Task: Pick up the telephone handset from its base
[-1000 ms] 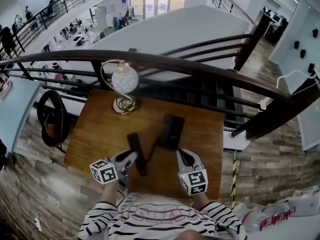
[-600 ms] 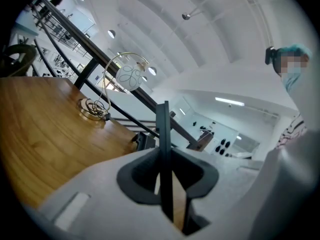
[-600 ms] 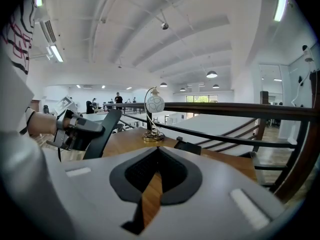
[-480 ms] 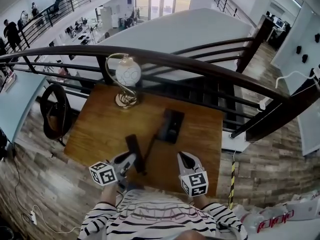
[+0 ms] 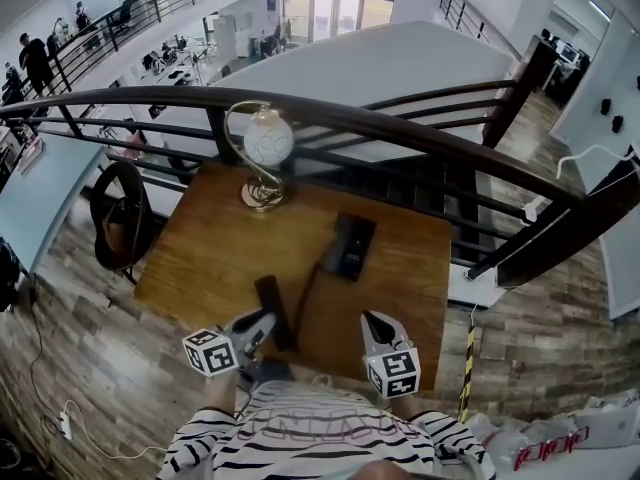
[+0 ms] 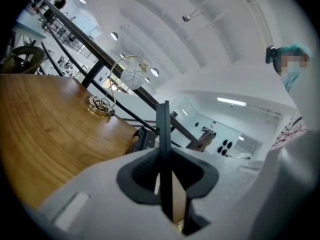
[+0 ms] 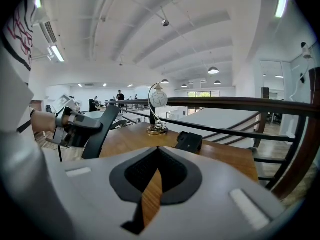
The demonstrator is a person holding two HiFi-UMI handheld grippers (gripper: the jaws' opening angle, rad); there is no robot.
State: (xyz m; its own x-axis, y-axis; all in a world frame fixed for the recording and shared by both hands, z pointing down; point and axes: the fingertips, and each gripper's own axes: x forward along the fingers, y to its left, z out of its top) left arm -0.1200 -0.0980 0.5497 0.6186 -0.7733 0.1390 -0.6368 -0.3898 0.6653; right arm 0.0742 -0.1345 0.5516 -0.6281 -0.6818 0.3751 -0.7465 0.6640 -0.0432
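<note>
Since the handset [image 5: 268,298] is off its base [image 5: 350,246], at its 7 o'clock above the surface [image 5: 200,258], pinched in the left gripper [image 5: 260,322], pickup looks done; right gripper [image 5: 376,321] pressed together, empty; next: hold steady, watch cord [image 5: 308,286] tension

Before you, the lamp [image 5: 262,153] stands far left on the table [image 5: 195,258], the base [image 5: 350,246] right of it, the handset [image 5: 272,310] nearer you.

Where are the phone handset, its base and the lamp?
handset [image 5: 273,308]: head view, its middle.
base [image 5: 350,246]: head view, its top face.
lamp [image 5: 268,140]: head view, its white globe.
</note>
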